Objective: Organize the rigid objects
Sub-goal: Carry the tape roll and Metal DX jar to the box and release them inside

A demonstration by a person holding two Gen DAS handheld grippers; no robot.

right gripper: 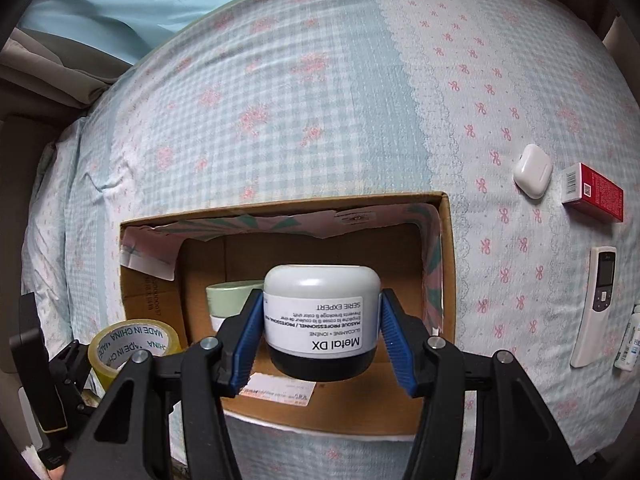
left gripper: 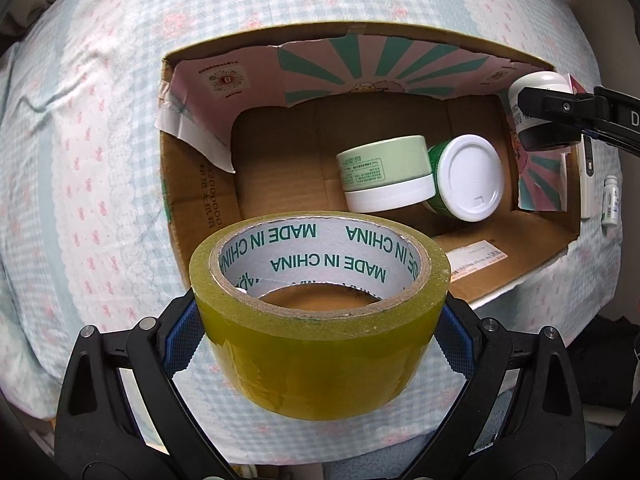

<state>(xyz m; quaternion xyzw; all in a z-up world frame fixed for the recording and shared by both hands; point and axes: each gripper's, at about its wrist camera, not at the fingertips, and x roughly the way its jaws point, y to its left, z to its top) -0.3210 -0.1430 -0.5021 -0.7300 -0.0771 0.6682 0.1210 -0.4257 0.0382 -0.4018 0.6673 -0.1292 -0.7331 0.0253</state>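
Left wrist: tape roll (left gripper: pixel 320 320) "MADE IN CHINA", right wrist: jar (right gripper: pixel 322 320) "Metal DX"

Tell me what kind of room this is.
Probably a bedroom: everything sits on a bed with a pale blue checked floral sheet. An open cardboard box rests on it, and an earbuds case and a remote control lie loose on the bedding.

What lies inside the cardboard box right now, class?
Inside the cardboard box: a pale green jar beside a white-lidded green jar on its side. The tape roll covers part of the floor.
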